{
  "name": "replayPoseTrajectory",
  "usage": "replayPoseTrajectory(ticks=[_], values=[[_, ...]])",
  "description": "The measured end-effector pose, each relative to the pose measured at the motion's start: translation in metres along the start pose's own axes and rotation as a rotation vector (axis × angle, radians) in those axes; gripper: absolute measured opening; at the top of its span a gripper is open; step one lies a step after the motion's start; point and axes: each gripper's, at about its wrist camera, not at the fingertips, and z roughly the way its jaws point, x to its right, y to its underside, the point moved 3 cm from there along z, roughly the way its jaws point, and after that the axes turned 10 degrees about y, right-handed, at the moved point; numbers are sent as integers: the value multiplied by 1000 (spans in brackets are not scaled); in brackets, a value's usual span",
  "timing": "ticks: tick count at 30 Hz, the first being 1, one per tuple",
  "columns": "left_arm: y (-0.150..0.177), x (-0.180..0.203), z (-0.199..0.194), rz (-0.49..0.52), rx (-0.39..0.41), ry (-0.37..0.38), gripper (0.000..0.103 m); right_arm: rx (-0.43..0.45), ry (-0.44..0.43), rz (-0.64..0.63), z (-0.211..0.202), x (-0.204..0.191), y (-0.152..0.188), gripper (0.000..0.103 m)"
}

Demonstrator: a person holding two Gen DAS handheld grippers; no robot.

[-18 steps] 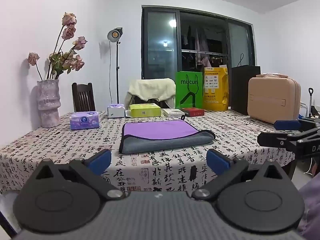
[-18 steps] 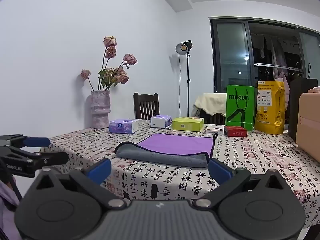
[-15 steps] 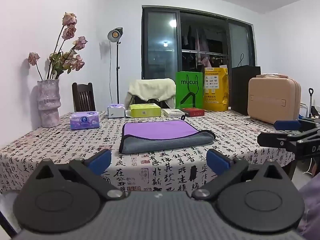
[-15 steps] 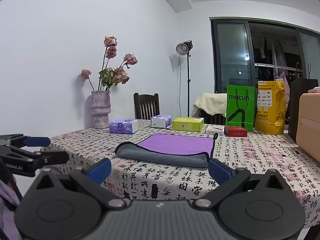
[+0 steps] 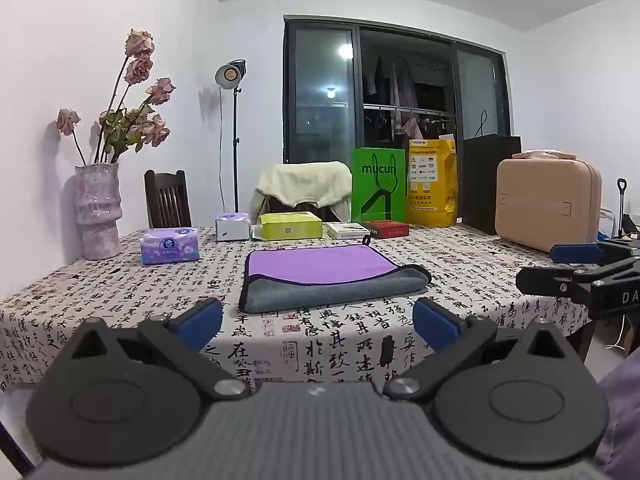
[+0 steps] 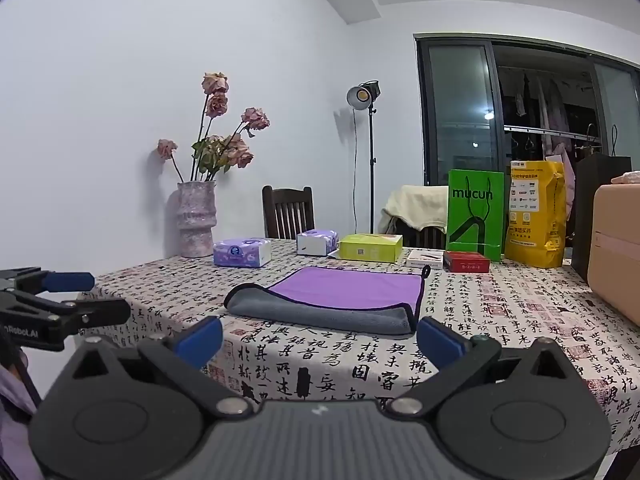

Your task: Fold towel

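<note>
A purple and grey towel (image 5: 320,276) lies folded flat in the middle of the table, grey fold edge toward me; it also shows in the right wrist view (image 6: 340,300). My left gripper (image 5: 318,324) is open and empty, held off the table's front edge, short of the towel. My right gripper (image 6: 320,338) is open and empty, also in front of the table. The right gripper shows at the right edge of the left wrist view (image 5: 576,268), and the left gripper at the left edge of the right wrist view (image 6: 68,296).
The table (image 5: 120,288) has a calligraphy-print cloth. On it stand a vase with dried roses (image 5: 98,212), tissue packs (image 5: 170,245), a yellow-green box (image 5: 290,226), a green bag (image 5: 378,186), a yellow bag (image 5: 432,182) and a beige case (image 5: 546,204). A chair (image 5: 166,200) stands behind.
</note>
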Motion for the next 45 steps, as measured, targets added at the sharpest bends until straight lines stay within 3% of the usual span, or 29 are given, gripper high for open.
replayPoseTrajectory(ticks=[45], values=[[0, 2, 1, -2, -3, 1, 103, -10, 12, 25, 2, 1, 0, 103]])
